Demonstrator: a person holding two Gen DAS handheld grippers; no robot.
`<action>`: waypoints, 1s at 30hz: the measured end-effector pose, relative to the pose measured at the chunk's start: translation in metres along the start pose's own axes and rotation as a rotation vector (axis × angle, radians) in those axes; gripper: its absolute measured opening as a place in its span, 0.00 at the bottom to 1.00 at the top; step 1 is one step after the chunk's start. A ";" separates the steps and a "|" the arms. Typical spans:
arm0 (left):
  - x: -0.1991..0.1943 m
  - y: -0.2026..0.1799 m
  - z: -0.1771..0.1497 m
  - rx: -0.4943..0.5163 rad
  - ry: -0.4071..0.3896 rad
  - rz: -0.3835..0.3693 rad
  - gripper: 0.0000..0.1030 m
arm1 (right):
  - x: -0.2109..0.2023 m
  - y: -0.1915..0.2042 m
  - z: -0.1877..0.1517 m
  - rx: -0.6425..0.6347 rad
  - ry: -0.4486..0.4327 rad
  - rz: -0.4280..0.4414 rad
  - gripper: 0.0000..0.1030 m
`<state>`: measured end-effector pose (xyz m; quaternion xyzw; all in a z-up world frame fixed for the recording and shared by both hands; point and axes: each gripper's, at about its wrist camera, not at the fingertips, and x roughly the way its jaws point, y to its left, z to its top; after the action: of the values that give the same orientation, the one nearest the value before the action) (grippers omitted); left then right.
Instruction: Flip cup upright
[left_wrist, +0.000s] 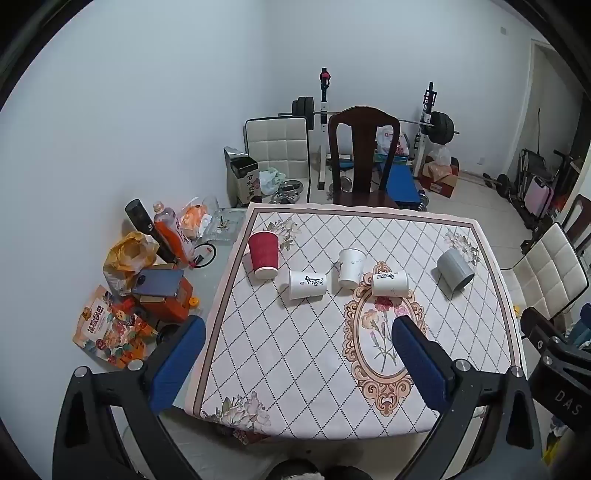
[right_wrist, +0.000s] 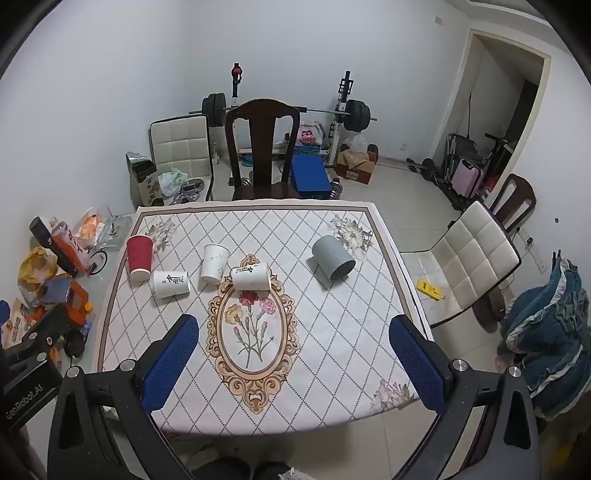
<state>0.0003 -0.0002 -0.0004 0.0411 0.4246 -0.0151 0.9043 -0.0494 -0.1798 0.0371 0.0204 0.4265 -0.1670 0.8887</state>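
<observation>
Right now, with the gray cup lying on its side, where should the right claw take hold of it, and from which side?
Probably grip the gray cup across its ribbed wall at mid-body, coming from above. It lies tipped, open mouth toward the near right, so its round sides are free.

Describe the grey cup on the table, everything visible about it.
The grey cup is a plain, handleless tumbler with faint vertical ribbing, looking like matte plastic. It lies tipped on its side on the tablecloth, dark open mouth toward the near right, base toward the far left. It sits apart at the right end of the row of cups, near a corner flower print, with nothing touching it but the cloth.
</observation>
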 end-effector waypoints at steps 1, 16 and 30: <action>0.000 -0.001 0.000 0.001 -0.003 0.007 1.00 | 0.000 0.000 0.000 -0.002 -0.001 -0.003 1.00; 0.002 -0.012 0.008 0.010 -0.005 -0.022 1.00 | 0.003 -0.003 0.002 0.000 -0.001 -0.002 1.00; -0.002 -0.015 0.010 0.017 -0.017 -0.030 1.00 | 0.004 -0.012 0.004 0.001 0.000 -0.005 1.00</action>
<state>0.0055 -0.0164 0.0070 0.0424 0.4175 -0.0326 0.9071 -0.0479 -0.1930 0.0373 0.0197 0.4264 -0.1693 0.8883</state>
